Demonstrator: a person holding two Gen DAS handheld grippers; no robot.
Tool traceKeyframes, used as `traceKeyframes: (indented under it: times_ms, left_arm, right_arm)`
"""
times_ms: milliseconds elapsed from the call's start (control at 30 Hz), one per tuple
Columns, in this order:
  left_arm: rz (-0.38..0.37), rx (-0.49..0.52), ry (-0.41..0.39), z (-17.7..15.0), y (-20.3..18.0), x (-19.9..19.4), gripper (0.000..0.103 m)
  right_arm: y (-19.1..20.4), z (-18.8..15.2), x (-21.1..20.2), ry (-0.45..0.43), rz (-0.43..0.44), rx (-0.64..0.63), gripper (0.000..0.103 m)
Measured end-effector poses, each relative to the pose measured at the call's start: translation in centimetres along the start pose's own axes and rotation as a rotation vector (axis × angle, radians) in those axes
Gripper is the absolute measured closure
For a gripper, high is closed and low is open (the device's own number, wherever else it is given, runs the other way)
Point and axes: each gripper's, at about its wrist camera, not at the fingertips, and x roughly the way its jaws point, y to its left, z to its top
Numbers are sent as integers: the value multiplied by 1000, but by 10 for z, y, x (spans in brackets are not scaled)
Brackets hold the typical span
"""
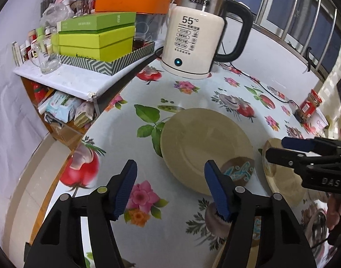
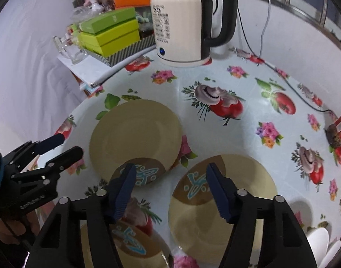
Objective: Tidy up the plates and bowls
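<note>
Both the left gripper (image 1: pixel 170 189) and right gripper (image 2: pixel 170 192), fingers spread wide and empty, hover over three beige plates (image 2: pixel 134 134) lying apart on the floral tablecloth (image 2: pixel 237 84) (stacking seemingly not begun), so next comes gripping one rim.

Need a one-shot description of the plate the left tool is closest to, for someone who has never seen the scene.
Start at the white electric kettle at the back of the floral tablecloth. Come straight toward the viewer to the first tan plate, lying flat. Unlike the plate to its right and the one in front of it, it sits farthest back, nearest the side shelf.
</note>
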Motion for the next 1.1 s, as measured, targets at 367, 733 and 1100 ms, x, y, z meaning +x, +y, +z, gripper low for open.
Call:
traceKeyframes:
  times_ms: [367, 733, 1100]
  left_arm:
    - [-47, -79, 70, 7, 15, 32, 64]
    - [-92, -88, 97, 7, 12, 49, 79]
    - [-110, -89, 85, 8, 11, 39, 80]
  right_arm:
    - [-19, 21, 48, 81, 65, 74, 60]
    - [-16, 26, 67, 96, 103, 78, 75]
    - [-13, 25, 58, 83, 78, 87, 76]
